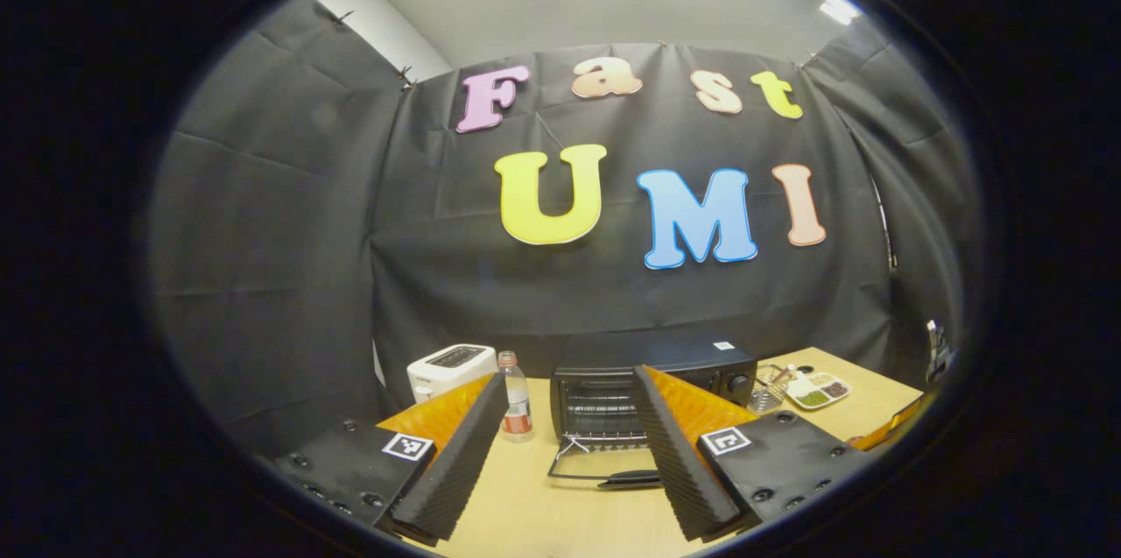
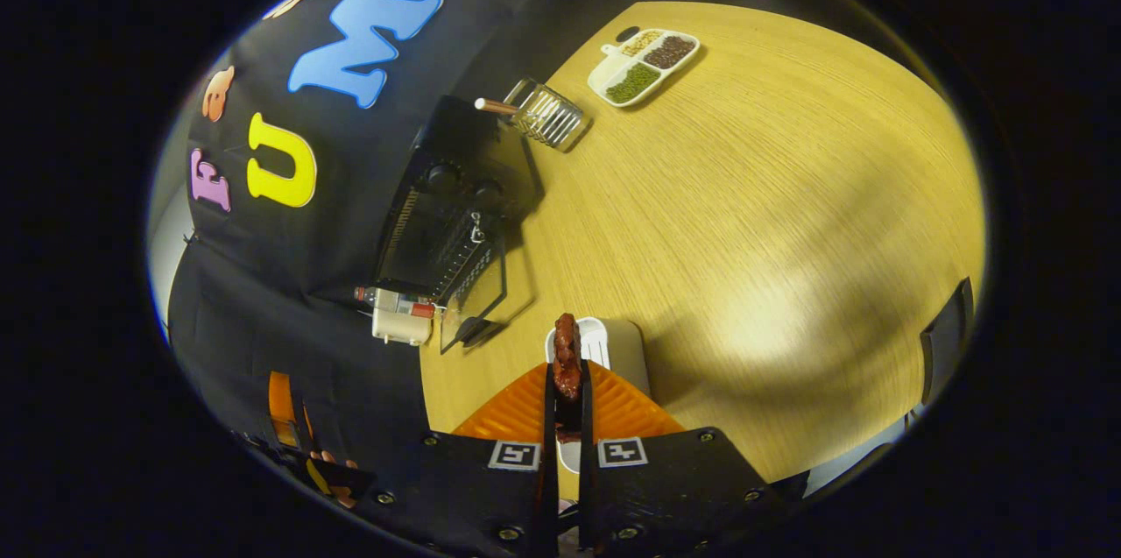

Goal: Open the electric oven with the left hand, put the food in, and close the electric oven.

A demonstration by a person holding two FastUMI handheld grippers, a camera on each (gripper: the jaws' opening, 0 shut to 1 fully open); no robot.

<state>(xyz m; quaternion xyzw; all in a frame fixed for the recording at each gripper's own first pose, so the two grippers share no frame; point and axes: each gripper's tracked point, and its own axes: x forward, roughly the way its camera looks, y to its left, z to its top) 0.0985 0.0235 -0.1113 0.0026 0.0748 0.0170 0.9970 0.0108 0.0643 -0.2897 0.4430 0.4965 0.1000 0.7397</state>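
Note:
The black electric oven (image 1: pixel 652 378) stands at the back of the wooden table, its glass door (image 1: pixel 604 462) dropped flat toward me and the wire rack showing inside. My left gripper (image 1: pixel 569 400) hovers open in front of it, nothing between its fingers. In the right gripper view the oven (image 2: pixel 455 199) appears tilted at the left, door (image 2: pixel 477 295) down. My right gripper (image 2: pixel 567 374) is shut on a dark reddish-brown piece of food (image 2: pixel 567 356), held above a small white dish (image 2: pixel 600 343).
A white toaster (image 1: pixel 451 368) and a clear bottle with a red label (image 1: pixel 517 407) stand left of the oven. To its right are a glass rack (image 1: pixel 769 384) and a divided tray of grains (image 2: pixel 644 66). A dark chair back (image 2: pixel 946 348) sits at the table edge.

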